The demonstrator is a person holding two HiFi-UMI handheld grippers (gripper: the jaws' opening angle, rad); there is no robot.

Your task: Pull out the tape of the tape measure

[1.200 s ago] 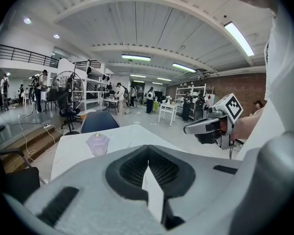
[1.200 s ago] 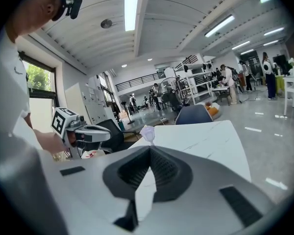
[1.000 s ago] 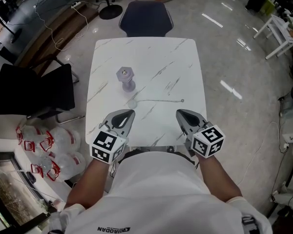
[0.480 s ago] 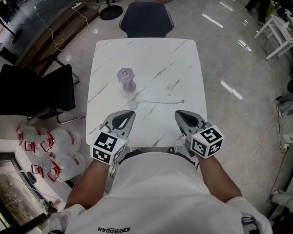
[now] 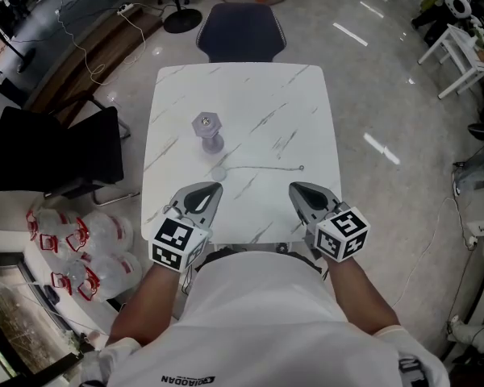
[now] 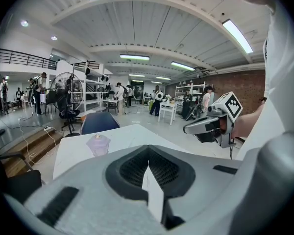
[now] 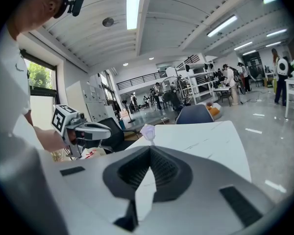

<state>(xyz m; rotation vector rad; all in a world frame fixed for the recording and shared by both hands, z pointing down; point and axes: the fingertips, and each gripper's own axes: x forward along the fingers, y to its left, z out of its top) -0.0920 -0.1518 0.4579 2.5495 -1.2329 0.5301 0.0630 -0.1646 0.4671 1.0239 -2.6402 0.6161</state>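
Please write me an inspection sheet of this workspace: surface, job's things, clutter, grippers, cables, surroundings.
Surface: white marble table, grey veins.
Job's things: small round tape measure; its tape lies drawn out rightward.
Clutter: purple object standing behind the tape measure.
Grippers: left gripper and right gripper both shut, empty, at the near edge.
Cables: white cable on the floor, left.
Surroundings: blue chair, black chair, plastic bottles on the floor.

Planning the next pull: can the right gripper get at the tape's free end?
Probably yes: the tape's free end lies on bare table just ahead of the right gripper, nothing between them. Its jaws are shut, so they must open first.
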